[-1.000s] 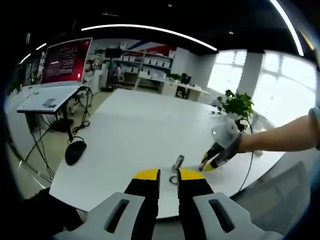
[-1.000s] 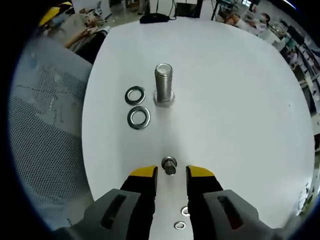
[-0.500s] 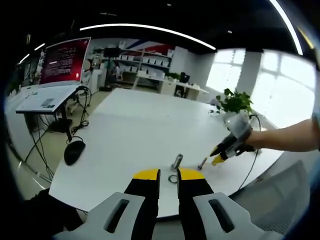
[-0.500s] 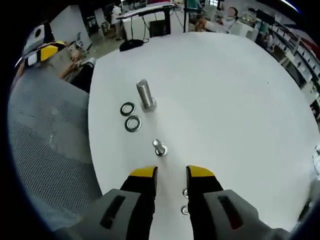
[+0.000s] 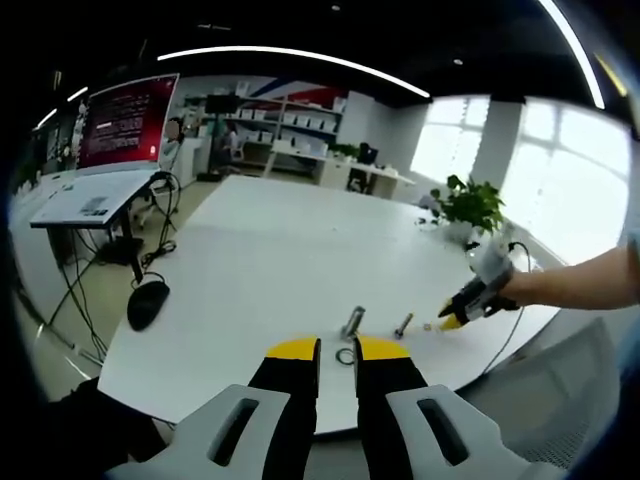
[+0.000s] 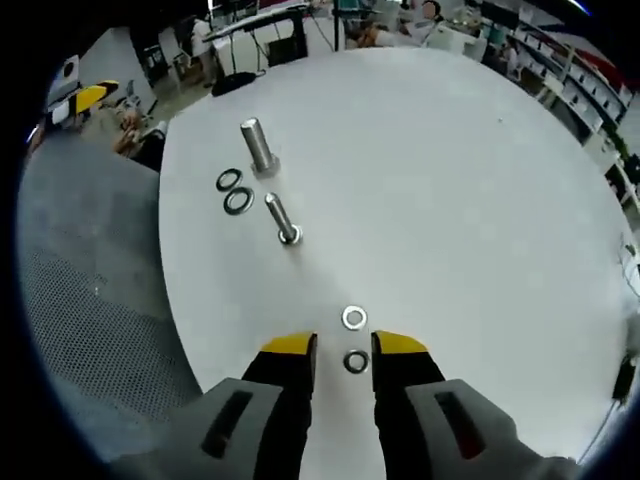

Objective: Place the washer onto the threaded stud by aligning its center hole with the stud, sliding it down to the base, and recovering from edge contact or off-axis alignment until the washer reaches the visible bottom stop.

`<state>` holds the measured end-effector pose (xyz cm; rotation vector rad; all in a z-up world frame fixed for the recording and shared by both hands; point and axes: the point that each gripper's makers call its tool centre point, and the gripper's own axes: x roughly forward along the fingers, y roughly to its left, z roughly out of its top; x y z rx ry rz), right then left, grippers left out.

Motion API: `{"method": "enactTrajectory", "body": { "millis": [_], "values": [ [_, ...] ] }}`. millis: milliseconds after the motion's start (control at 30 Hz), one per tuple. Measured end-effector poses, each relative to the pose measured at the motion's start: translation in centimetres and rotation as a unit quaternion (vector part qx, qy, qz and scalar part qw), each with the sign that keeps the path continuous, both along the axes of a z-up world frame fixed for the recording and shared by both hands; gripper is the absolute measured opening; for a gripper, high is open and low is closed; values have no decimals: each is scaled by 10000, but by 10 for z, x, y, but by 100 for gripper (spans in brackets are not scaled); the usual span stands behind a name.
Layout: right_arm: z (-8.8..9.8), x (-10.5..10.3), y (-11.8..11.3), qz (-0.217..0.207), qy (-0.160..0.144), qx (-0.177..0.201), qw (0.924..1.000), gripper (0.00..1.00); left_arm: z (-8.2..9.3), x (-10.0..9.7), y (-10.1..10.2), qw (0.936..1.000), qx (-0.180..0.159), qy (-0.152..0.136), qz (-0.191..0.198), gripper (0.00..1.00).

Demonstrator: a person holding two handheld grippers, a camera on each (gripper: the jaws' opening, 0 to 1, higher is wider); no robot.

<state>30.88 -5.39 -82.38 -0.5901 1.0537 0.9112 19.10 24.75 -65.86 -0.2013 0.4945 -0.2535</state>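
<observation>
Washers lay closest to the right tool [image 6: 343,347]: one washer [image 6: 356,362] sat flat on the white desk [image 6: 470,200] right between its yellow tips, and a second one [image 6: 353,318] lay just ahead of them. The tool's jaws stood parted with nothing in them. Farther ahead and to the left stood the small stud [image 6: 280,217], leaning in the picture, and beyond it the big stud [image 6: 257,147] with two large washers [image 6: 234,192] lying side by side just left of its base.

The left tool [image 5: 337,350] hung over the near desk edge, jaws a little apart and empty, with a large washer [image 5: 346,357] seen in the gap and the big stud [image 5: 353,322] just past it. The right tool [image 5: 456,316] appeared to the right, near a small washer and the small stud [image 5: 403,325].

Compared with half a second before, the right tool had pulled back from the studs: the small stud, then just ahead of the tips, now lay well ahead, and the two small washers had come forward from between the jaws' bases to the tips. The left tool's view barely changed.
</observation>
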Motion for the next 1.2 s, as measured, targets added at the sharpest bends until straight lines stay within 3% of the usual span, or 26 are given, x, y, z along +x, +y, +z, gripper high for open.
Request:
{"method": "enactTrajectory", "body": {
  "millis": [467, 667, 867, 1200],
  "values": [
    [-18, -2, -15, -32, 129, -367, 9992, 24, 0, 0, 0, 10000, 3, 10, 15, 11],
    [-19, -2, -13, 45, 142, -401, 9991, 22, 0, 0, 1, 10000, 4, 9, 29, 11],
    [-19, -1, -12, 56, 85, -404, 9991, 15, 0, 0, 1, 10000, 10, -1, 38, 11],
    [-13, 2, -11, 94, 25, -424, 9991, 14, 0, 0, 1, 10000, -1, -9, 37, 11]
  ]
}}
